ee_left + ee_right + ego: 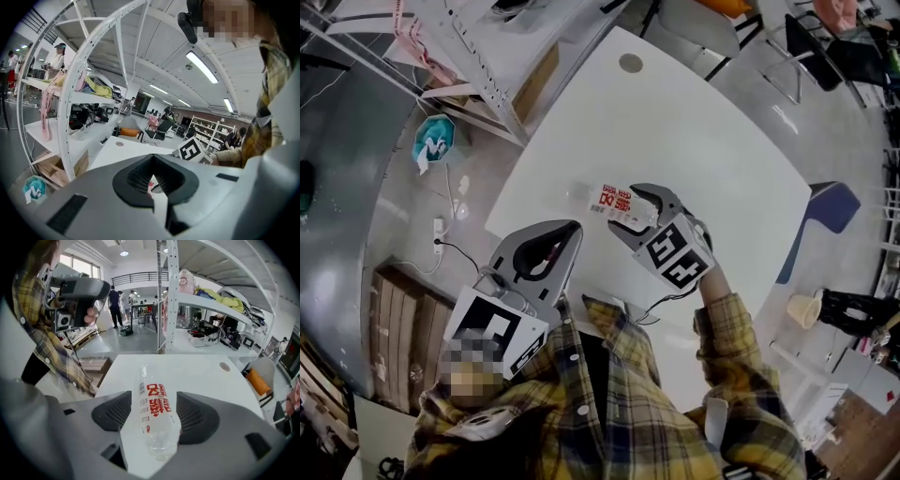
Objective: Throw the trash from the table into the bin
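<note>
A clear plastic bottle (614,201) with a red-printed label lies on its side on the white table (694,122). My right gripper (630,211) stands open around it, one jaw on either side. In the right gripper view the bottle (154,408) runs lengthwise between the two dark pads, cap end away from me, with a gap on the left side. My left gripper (570,227) hovers near the table's left front edge, shut and holding nothing. In the left gripper view its tips (152,159) meet, and the bottle's label peeks through the hollow behind them.
A white shelving rack (478,56) stands left of the table. On the floor lie a teal bag (434,139), a power strip (439,230) and cardboard boxes (403,337). A blue chair (830,206) stands at the right.
</note>
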Tool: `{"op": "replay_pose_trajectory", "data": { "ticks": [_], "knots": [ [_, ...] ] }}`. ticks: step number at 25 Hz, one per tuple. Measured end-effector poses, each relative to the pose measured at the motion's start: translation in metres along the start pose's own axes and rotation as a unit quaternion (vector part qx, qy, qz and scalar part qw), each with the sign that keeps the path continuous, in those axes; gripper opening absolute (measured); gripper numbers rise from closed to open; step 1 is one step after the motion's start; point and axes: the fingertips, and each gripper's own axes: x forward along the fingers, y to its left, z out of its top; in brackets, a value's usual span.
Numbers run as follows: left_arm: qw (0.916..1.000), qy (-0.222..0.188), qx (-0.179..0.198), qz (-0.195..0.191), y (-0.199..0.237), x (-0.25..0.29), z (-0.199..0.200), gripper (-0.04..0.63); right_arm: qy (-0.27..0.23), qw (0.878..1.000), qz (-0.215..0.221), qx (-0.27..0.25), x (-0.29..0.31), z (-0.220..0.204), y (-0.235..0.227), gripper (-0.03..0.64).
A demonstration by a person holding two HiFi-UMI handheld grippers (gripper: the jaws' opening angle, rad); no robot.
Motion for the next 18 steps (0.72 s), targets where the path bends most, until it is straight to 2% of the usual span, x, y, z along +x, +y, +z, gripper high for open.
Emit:
{"op": "replay_pose_trajectory", "data": {
  "ticks": [4,12,18],
  "knots": [
    [0.9999,0.002,-0.005,0.012,0.005,-0.005,-0.005,0.007,0.037,0.999,0.017,-0.034,0.017,-0.009,0.000,0.296],
    [0.9992,-0.001,-0.018,0.036,0.016,-0.016,-0.010,0.006,0.083,0.994,0.052,-0.056,0.043,-0.026,0.002,0.318],
    [0.9987,-0.004,-0.024,0.045,0.019,-0.019,-0.015,0.008,0.100,0.991,0.057,-0.072,0.055,-0.037,0.001,0.316]
  ]
}}
